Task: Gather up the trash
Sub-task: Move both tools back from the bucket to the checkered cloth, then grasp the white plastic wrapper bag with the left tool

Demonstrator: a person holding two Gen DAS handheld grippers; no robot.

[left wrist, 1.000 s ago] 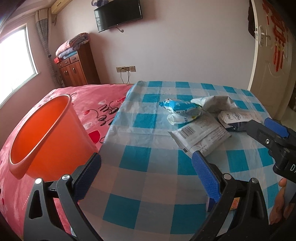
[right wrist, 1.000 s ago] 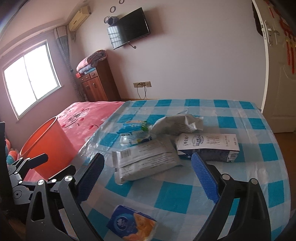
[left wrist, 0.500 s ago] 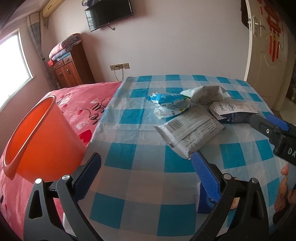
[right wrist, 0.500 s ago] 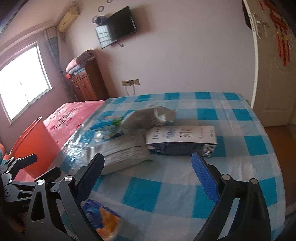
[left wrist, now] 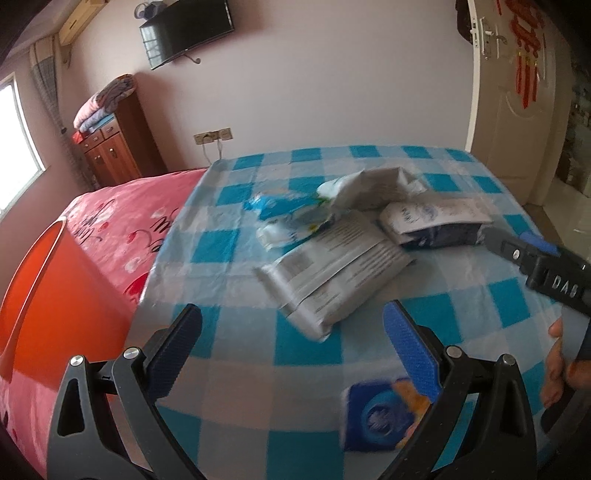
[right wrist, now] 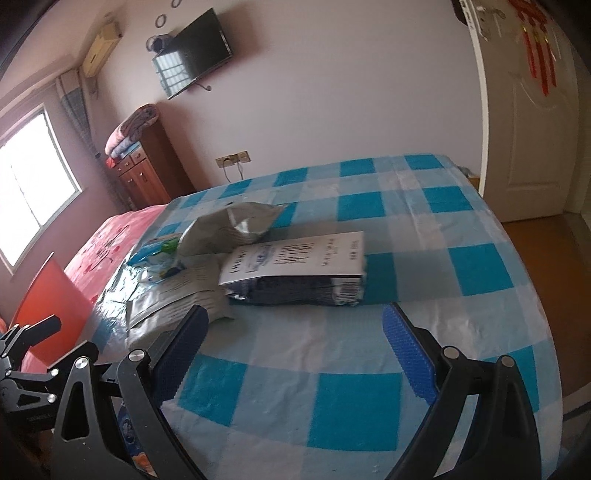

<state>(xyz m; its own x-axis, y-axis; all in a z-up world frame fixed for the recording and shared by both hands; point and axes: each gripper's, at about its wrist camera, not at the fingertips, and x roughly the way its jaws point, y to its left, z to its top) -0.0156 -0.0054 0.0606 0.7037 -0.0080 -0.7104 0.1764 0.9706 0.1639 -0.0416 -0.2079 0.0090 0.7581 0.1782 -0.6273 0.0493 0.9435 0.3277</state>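
Observation:
Trash lies on a blue-checked table (left wrist: 236, 369): a flat grey printed packet (left wrist: 332, 273), a blue-and-white wrapper (left wrist: 284, 214), a crumpled grey bag (left wrist: 373, 186), a dark blue and white packet (left wrist: 439, 221), and a small blue-orange packet (left wrist: 384, 417) at the near edge. An orange bucket (left wrist: 55, 306) stands left of the table. My left gripper (left wrist: 291, 343) is open and empty above the near table, just short of the grey packet. My right gripper (right wrist: 291, 339) is open and empty, facing the dark blue packet (right wrist: 299, 269). The crumpled bag (right wrist: 232, 229) lies behind it.
A pink bed (left wrist: 122, 229) lies behind the bucket. A wooden cabinet (left wrist: 114, 147) with folded blankets stands by the far wall, a TV (left wrist: 188, 29) above. A white door (right wrist: 532, 122) is at the right, with brown floor (right wrist: 554, 266) beside the table.
Both grippers have moved forward and to the right over the table. The trash pile looms larger, the bucket has slid to the left edge. Both stay open.

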